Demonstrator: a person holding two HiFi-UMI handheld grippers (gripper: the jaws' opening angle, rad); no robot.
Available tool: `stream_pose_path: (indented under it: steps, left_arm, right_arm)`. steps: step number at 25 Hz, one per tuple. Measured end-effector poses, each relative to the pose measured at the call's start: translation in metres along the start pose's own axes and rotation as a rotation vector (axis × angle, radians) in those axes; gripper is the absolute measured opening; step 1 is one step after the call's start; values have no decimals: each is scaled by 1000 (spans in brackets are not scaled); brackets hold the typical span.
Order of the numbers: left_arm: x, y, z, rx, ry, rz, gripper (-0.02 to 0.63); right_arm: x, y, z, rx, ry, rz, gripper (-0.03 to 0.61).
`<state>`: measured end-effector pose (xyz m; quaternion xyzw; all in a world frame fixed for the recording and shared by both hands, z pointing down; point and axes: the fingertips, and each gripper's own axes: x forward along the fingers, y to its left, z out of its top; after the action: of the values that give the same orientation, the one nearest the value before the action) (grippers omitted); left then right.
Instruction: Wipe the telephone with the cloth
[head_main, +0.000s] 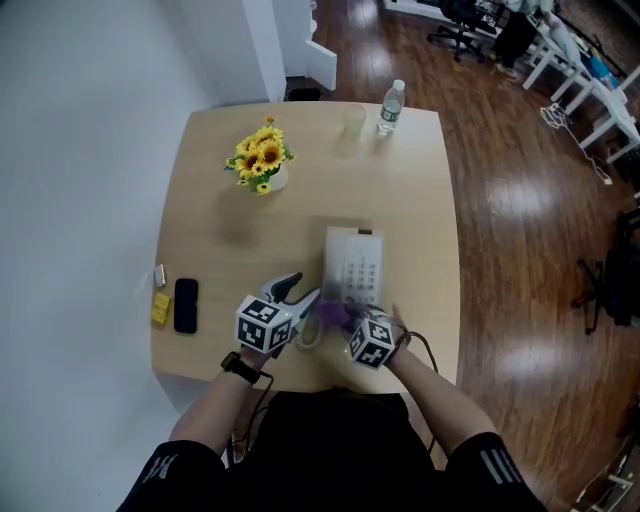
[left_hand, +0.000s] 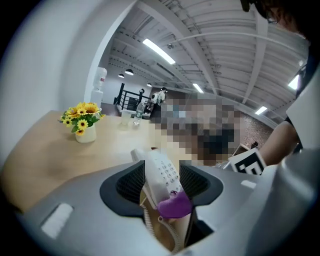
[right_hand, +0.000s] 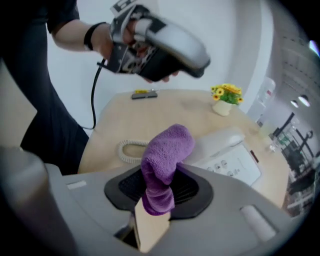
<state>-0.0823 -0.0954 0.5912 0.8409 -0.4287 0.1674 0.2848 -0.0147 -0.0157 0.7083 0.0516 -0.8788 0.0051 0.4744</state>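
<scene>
The white telephone (head_main: 355, 265) lies flat on the light wooden bench (head_main: 420, 200), near the edge where the person stands, with its keypad facing up and its handset along its left side. The right hand-held gripper (right_hand: 156, 201) is clenched on the purple cloth (head_main: 335, 315); in the right gripper view the cloth is pinched between the two jaws and its free end stands up in a rounded fold in front of them. In the head view, and also in the left gripper view, the cloth sits at the near end of the telephone, and it seems to touch the edge there. The left hand-held gripper (head_main: 298, 290) is released: its jaws stand apart with nothing between them, and through the gap the telephone and the cloth are seen further away. The right gripper view shows this gripper held in the air above the bench, just to the left of the telephone. The coiled cord (right_hand: 127, 150) of the telephone lies on the bench beside the near left corner of the telephone. Further away on the bench a small white pot with sunflowers (head_main: 262, 160) stands on the left, and a water bottle (head_main: 391, 107) and a clear cup (head_main: 354, 121) stand near the far edge. A black mobile phone (head_main: 186, 305) and a small yellow object (head_main: 160, 308) lie close together at the left edge, well apart from the telephone.
</scene>
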Motion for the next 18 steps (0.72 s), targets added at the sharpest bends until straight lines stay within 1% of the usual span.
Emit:
stream_pose_path:
  steps: [3, 5, 7, 10, 12, 15, 18]
  left_arm:
    - [26, 10, -4, -20, 95, 80, 241]
    - [48, 14, 0, -23, 119, 120, 259]
    - [71, 17, 2, -40, 132, 155, 269]
    - [100, 25, -7, -103, 162, 209, 282]
    - [114, 32, -14, -127, 184, 257, 291]
    - [125, 44, -27, -113, 235, 331, 291]
    - [132, 53, -38, -96, 270, 372, 290]
  right_arm:
    - [-35, -3, 8, 117, -107, -52, 129]
    - [-56, -4, 4, 177, -148, -82, 129]
    - [-71, -3, -7, 237, -169, -103, 130]
    - [-87, -2, -30, 328, -182, -136, 130]
    - [-97, -3, -42, 386, -204, -146, 130]
    - [-107, 1, -56, 461, -235, -131, 130]
    - [-114, 5, -67, 495, -245, -128, 130]
